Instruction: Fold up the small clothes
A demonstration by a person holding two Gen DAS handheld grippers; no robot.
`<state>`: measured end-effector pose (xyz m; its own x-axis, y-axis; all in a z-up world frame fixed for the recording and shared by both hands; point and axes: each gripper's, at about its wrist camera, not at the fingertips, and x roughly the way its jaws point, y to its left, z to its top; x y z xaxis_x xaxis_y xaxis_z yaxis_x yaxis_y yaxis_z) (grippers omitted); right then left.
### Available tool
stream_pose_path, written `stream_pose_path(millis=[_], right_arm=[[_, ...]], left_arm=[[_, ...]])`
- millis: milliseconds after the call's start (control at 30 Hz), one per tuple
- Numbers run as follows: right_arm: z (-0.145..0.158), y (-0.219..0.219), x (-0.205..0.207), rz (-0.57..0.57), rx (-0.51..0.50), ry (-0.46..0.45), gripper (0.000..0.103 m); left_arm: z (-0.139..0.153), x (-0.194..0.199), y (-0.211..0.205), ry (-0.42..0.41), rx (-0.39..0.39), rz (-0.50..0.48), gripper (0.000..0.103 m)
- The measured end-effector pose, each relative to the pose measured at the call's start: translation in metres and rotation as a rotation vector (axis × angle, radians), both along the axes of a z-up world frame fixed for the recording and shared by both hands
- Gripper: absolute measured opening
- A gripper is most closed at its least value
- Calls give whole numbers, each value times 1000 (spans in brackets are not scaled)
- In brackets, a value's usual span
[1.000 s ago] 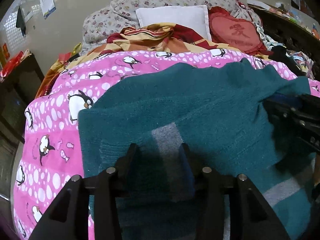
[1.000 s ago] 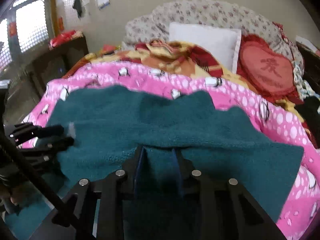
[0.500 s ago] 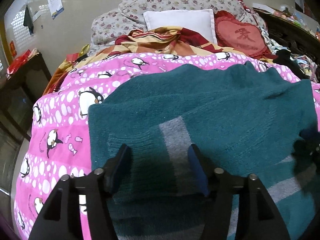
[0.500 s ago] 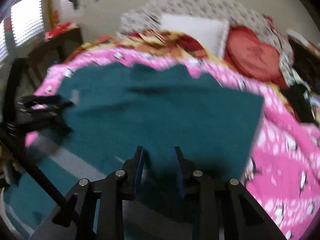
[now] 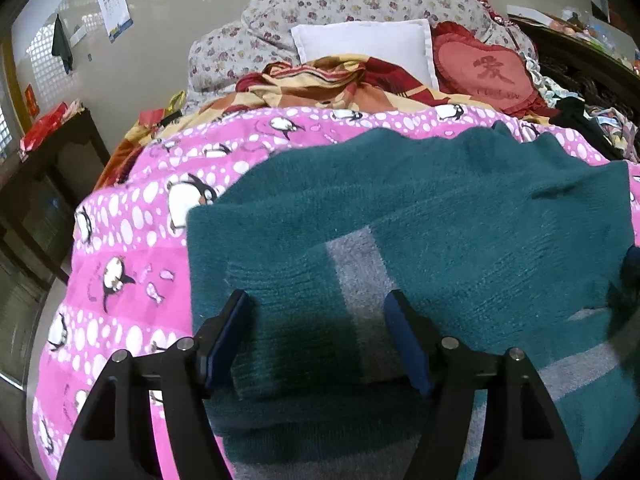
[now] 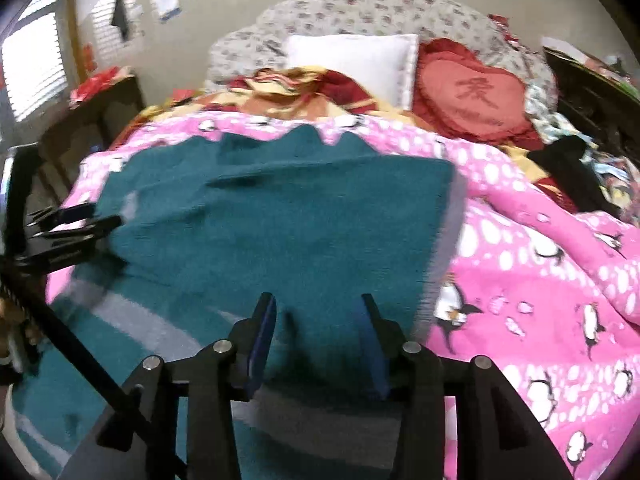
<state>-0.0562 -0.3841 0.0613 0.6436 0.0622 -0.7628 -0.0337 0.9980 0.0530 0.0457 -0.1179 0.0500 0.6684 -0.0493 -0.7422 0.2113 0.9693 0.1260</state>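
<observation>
My left gripper [image 5: 316, 312] and right gripper [image 6: 318, 316], both spread, hover over the sweater [image 5: 440, 216]; its long axis runs crosswise between them.

Sweater [image 5: 440, 208] on penguin blanket [image 5: 132, 248], pillows [image 5: 364, 46] behind it, heart cushion [image 5: 488, 74] right of them

Teal sweater [image 5: 440, 208] with grey stripes, pink penguin-print blanket [image 5: 132, 248], red heart cushion [image 5: 486, 76], white pillow [image 5: 364, 46]
</observation>
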Motion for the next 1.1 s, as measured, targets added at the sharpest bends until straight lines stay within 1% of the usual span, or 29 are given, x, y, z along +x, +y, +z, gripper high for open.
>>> stream_pose_path(millis=[100, 133, 233, 300, 333, 367, 467, 533, 633, 700, 767, 833, 967, 1033, 1100], right_arm=[[-21, -10, 8, -34, -7, 50, 45], [-26, -11, 9, -36, -6, 64, 45], [-17, -17, 0, -46, 36, 50, 45], [0, -23, -16, -41, 89, 22, 45], [7, -25, -25, -34, 99, 13, 45], [14, -26, -35, -23, 105, 8, 48], [31, -29, -67, 4, 139, 0, 62], [39, -31, -93, 23, 173, 8, 64], [40, -35, -135, 45, 232, 46, 64], [36, -35, -168, 69, 262, 86, 64], [28, -32, -196, 86, 274, 120, 64], [17, -31, -217, 100, 292, 150, 64], [-5, -25, -259, 102, 327, 199, 64], [-15, -23, -269, 101, 365, 209, 64], [-22, -20, -274, 104, 402, 213, 64]], left_arm=[[-4, 4, 2, 14, -25, 0, 74], [-3, 5, 5, 25, -49, 1, 74], [2, 2, 13, 51, -87, -1, 74], [12, -8, 22, 60, -107, -6, 74], [18, -16, 27, 58, -122, -18, 74], [23, -23, 32, 56, -131, -25, 74], [37, -52, 50, 49, -175, -41, 77], [41, -72, 59, 58, -190, -59, 78], [46, -113, 73, 79, -194, -105, 79], [48, -133, 79, 90, -184, -126, 79], [46, -158, 88, 114, -191, -146, 79], [42, -178, 95, 137, -180, -155, 79], [25, -214, 114, 194, -169, -134, 79], [15, -224, 124, 225, -192, -115, 79], [5, -233, 131, 258, -236, -106, 79]])
